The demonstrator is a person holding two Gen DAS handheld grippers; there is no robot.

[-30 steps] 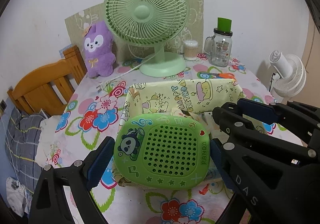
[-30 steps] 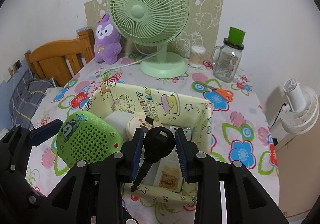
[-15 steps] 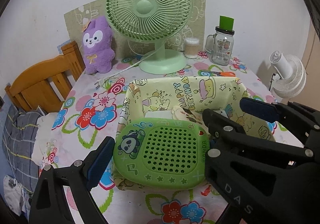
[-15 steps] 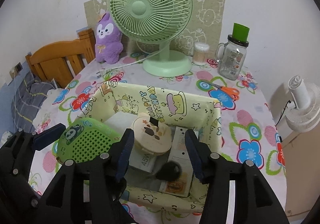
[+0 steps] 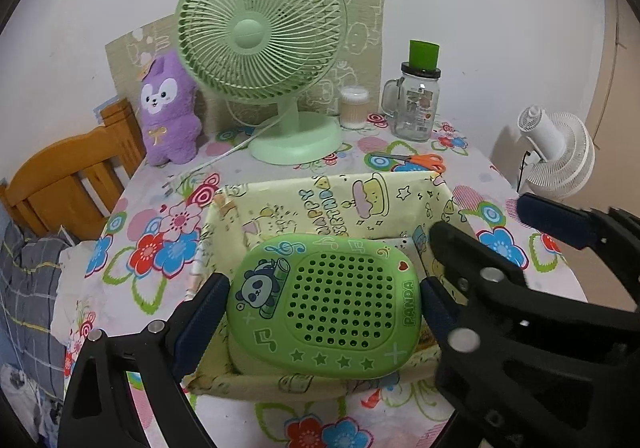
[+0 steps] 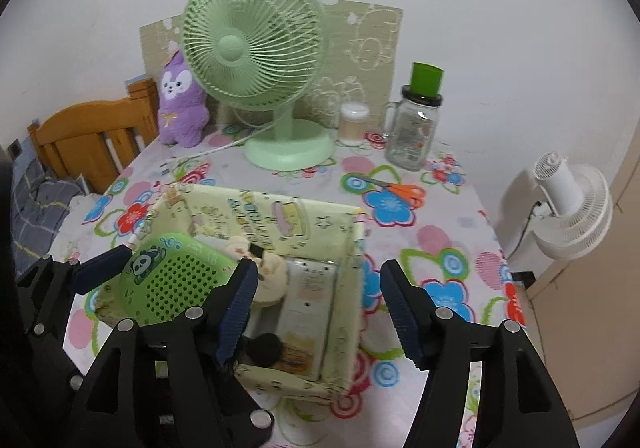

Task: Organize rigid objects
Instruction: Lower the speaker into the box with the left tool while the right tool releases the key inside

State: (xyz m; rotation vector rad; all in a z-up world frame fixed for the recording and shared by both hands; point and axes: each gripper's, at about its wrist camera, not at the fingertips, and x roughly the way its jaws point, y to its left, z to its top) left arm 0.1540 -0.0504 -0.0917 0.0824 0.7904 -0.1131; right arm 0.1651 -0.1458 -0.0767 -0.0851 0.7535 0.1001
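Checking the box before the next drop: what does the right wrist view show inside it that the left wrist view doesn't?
Right wrist only: a black round-headed key, a cream round case and a flat white device on the box floor.
Left wrist only: nothing more inside; the green perforated panda case blocks the floor.
Both: the yellow cartoon-print fabric box, that green case, the mint desk fan.

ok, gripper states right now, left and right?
Left gripper: shut on the green panda case.
Right gripper: opening, nothing between its fingers.
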